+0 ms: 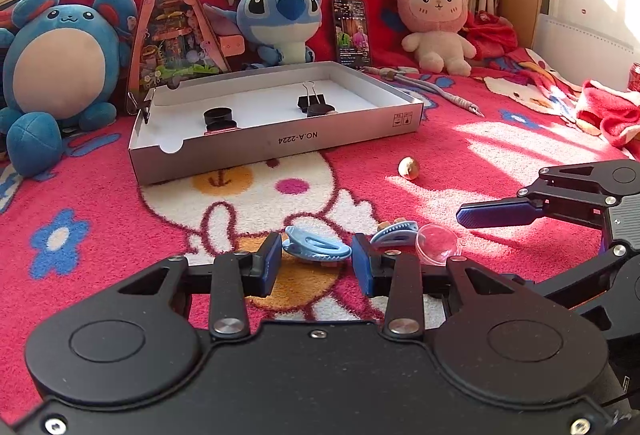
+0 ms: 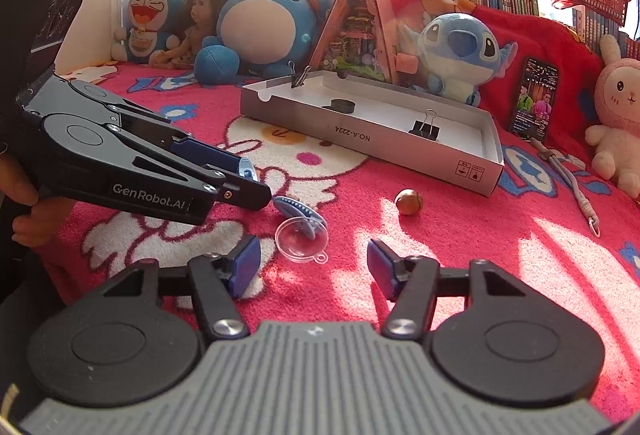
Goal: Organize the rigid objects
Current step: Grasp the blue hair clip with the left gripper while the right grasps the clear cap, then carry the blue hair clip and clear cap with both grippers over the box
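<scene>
A grey shallow box (image 1: 280,143) (image 2: 360,139) lies on the red blanket and holds a black round cap (image 1: 218,116) (image 2: 343,104) and a black binder clip (image 1: 312,102) (image 2: 425,129). My left gripper (image 1: 316,267) is open with a blue hair clip (image 1: 316,247) lying between its fingertips; it also shows in the right wrist view (image 2: 248,175). A second blue hair clip (image 1: 394,231) (image 2: 292,209) and a clear plastic half-dome (image 1: 437,241) (image 2: 301,237) lie just right of it. A brown nut (image 1: 409,168) (image 2: 409,202) lies further out. My right gripper (image 2: 312,267) is open and empty near the dome.
Plush toys (image 1: 56,67) (image 1: 280,19) (image 1: 434,19), a triangular miniature house (image 1: 172,23) and a phone (image 1: 352,31) line the back. A grey cord (image 2: 568,179) lies right of the box. A binder clip (image 2: 298,75) grips the box's far corner.
</scene>
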Demonstrator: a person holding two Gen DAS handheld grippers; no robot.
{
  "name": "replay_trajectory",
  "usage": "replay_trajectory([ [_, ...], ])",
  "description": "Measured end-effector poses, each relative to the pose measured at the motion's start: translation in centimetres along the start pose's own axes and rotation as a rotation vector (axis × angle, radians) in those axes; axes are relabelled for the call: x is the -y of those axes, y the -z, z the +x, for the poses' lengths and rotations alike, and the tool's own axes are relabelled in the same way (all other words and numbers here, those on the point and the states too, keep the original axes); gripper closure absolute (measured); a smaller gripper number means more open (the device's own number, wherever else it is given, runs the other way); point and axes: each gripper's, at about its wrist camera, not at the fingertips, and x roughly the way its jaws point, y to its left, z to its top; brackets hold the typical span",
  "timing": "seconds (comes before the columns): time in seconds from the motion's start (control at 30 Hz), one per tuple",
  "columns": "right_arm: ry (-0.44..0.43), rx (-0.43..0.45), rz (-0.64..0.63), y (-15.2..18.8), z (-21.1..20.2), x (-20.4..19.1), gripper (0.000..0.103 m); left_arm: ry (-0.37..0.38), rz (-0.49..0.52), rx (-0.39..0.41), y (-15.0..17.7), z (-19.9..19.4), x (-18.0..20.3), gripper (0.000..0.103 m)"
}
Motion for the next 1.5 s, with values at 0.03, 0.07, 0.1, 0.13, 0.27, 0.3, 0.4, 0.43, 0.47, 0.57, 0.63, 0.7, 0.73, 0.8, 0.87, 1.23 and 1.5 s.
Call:
replay_trajectory([
  [0.03, 0.0, 0.0, 0.0, 0.0, 0.0, -0.1, 0.036, -0.001, -0.001, 0.0, 0.0, 0.0, 0.0, 0.066],
  [0.07, 0.0, 0.001, -0.002, 0.0, 0.0, -0.1, 0.037, -0.001, -0.003, 0.0, 0.0, 0.0, -0.1, 0.066],
  [0.1, -0.001, 0.001, -0.004, 0.0, -0.1, -0.2, 0.039, -0.001, -0.004, 0.0, 0.0, 0.0, -0.1, 0.066],
  [0.13, -0.002, 0.001, -0.006, -0.1, -0.1, -0.2, 0.041, -0.001, -0.005, 0.001, 0.1, 0.0, -0.1, 0.066],
  [0.27, -0.011, -0.006, -0.003, -0.1, 0.1, -0.4, 0.051, -0.003, -0.008, 0.002, 0.0, -0.1, -0.1, 0.066],
  [0.3, -0.012, -0.006, -0.001, -0.2, 0.1, -0.4, 0.054, -0.003, -0.009, 0.003, 0.1, -0.1, -0.1, 0.066],
  [0.4, -0.02, -0.01, 0.0, -0.3, 0.1, -0.6, 0.059, -0.005, -0.011, 0.005, 0.0, -0.1, -0.1, 0.066],
  [0.43, -0.021, -0.011, 0.0, -0.3, 0.1, -0.6, 0.06, -0.008, -0.012, 0.006, 0.0, -0.2, -0.1, 0.066],
  [0.47, -0.022, -0.012, 0.001, -0.3, 0.2, -0.6, 0.061, -0.01, -0.013, 0.007, -0.1, -0.2, -0.1, 0.066],
  [0.57, -0.016, -0.01, 0.011, -0.4, 0.2, -0.5, 0.069, -0.015, -0.021, 0.008, -0.1, -0.2, -0.1, 0.066],
  [0.63, -0.019, -0.009, 0.023, -0.4, 0.1, -0.4, 0.069, -0.019, -0.027, 0.009, -0.2, -0.2, -0.2, 0.066],
  [0.7, -0.018, -0.004, 0.031, -0.5, 0.0, -0.3, 0.069, -0.024, -0.033, 0.014, -0.3, -0.3, -0.3, 0.066],
  [0.73, -0.012, -0.001, 0.033, -0.6, 0.0, -0.1, 0.069, -0.026, -0.035, 0.017, -0.4, -0.3, -0.4, 0.066],
  [0.8, 0.001, 0.004, 0.032, -0.8, -0.1, 0.1, 0.069, -0.033, -0.042, 0.024, -0.7, -0.3, -0.7, 0.066],
  [0.87, 0.019, 0.01, 0.039, -1.1, -0.1, 0.4, 0.069, -0.042, -0.054, 0.033, -1.3, -0.3, -1.2, 0.066],
  [1.23, 0.113, 0.029, 0.178, -3.8, 1.3, 4.6, 0.069, -0.099, -0.118, 0.12, -5.5, 0.5, -3.9, 0.067],
  [1.5, 0.159, 0.027, 0.261, -7.6, 3.8, 8.4, 0.07, -0.125, -0.194, 0.131, -10.0, 3.2, -6.9, 0.067],
])
